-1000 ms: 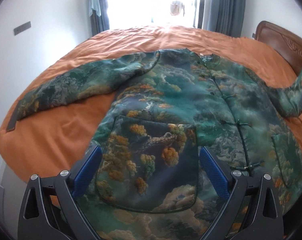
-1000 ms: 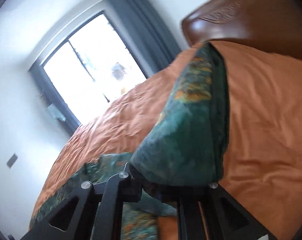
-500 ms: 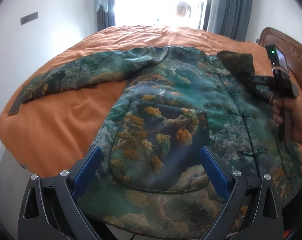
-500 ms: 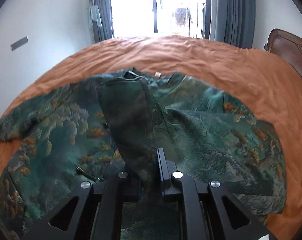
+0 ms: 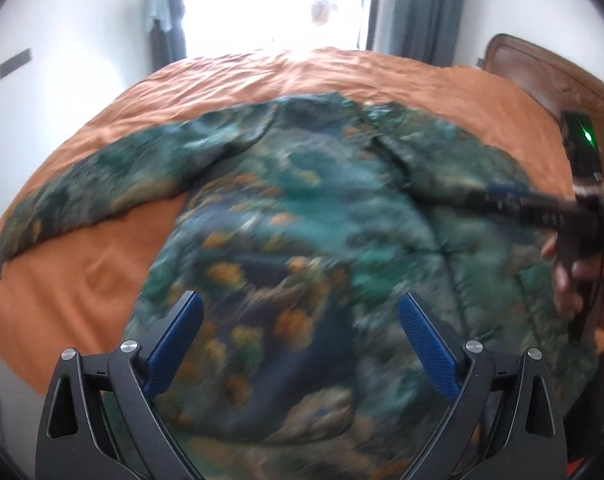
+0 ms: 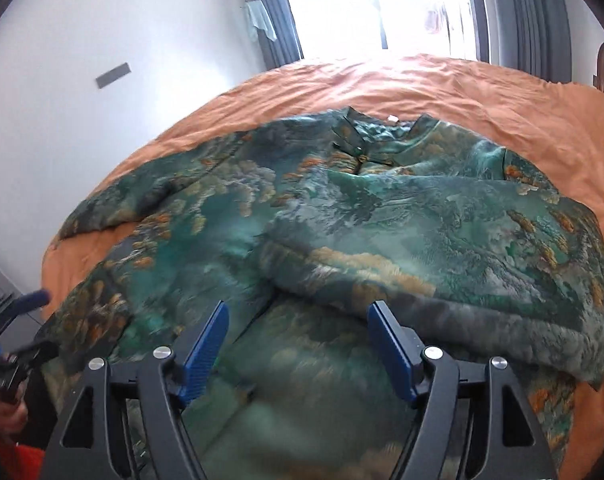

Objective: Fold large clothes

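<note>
A large green jacket (image 5: 302,208) with orange and teal landscape print lies front-up on an orange bed (image 5: 82,280). Its left sleeve (image 5: 102,184) stretches out flat to the left. Its right sleeve (image 6: 402,248) lies folded across the chest. My left gripper (image 5: 300,312) is open and empty above the jacket's lower front; this view is blurred. My right gripper (image 6: 298,320) is open and empty just in front of the folded sleeve's cuff edge. It also shows at the right of the left wrist view (image 5: 502,200).
A wooden headboard (image 5: 542,72) stands at the right. A bright window with grey curtains (image 6: 522,12) is behind the bed. White walls (image 6: 102,80) close the left side. The bed's near left edge (image 5: 6,344) drops off.
My right gripper carried the right sleeve over the jacket's chest, let it go and opened. The sleeve now lies folded across the front. My left gripper stayed open and shifted slightly.
</note>
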`<state>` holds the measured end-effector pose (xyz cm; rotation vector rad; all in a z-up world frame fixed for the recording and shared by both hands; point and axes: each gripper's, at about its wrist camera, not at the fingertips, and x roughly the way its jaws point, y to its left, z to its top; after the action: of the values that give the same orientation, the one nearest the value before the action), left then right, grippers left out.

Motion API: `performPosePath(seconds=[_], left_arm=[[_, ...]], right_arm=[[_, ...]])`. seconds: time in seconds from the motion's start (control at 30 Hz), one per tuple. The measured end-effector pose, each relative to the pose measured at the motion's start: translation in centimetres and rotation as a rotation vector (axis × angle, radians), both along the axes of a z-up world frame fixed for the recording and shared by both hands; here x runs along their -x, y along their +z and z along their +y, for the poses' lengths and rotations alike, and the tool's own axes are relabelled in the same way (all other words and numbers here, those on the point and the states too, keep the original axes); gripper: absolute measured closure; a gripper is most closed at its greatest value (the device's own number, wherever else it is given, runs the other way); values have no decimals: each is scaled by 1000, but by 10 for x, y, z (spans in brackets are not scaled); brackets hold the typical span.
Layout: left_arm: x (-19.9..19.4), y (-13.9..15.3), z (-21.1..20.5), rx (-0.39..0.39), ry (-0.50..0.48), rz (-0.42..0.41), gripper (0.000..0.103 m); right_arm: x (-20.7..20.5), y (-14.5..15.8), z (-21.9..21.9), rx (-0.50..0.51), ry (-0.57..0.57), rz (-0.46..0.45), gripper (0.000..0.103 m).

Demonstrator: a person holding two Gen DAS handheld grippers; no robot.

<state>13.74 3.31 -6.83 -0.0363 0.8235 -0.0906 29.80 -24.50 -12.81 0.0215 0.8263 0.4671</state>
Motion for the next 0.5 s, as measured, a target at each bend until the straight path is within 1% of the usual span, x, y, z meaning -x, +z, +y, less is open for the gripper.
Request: performPosePath(seconds=[0.07,0.13,0.2,0.27,0.3,0.33,0.37,0.4,0.43,0.47,0.5], left_arm=[[-21,11,-18,22,-61,2,5],[-44,23,-37,48,-121,-14,5],[-71,32,-63,34,-178,-44,5],[-102,34,-90,6,-212,-67,5],[-116,31,-102,-6,-220,-74,6],[-132,26,-111,-22,-220,-76,10],[-149,17,-121,-45,-211,-69,18],[-162,8,-128,-69,-196,-59,21],[-176,-5,-134,-92,-179,-38,27],[-188,-21,-137,-117,-159,-9,34],[-198,-34,-138,-137,-141,19,37]], right_arm=[[18,7,-12,-57,-17,-22,29],[32,15,-28,-108,-51,-36,29],[38,20,-48,-112,-101,-46,29],[35,23,-71,-79,-155,-55,30],[34,25,-83,-57,-190,-53,39],[30,27,-95,-48,-225,-46,48],[22,28,-109,-53,-256,-30,62],[14,28,-120,-61,-284,-12,64],[4,28,-133,-66,-319,0,64],[-7,28,-143,-64,-355,1,68],[-20,28,-154,-60,-384,6,71]])
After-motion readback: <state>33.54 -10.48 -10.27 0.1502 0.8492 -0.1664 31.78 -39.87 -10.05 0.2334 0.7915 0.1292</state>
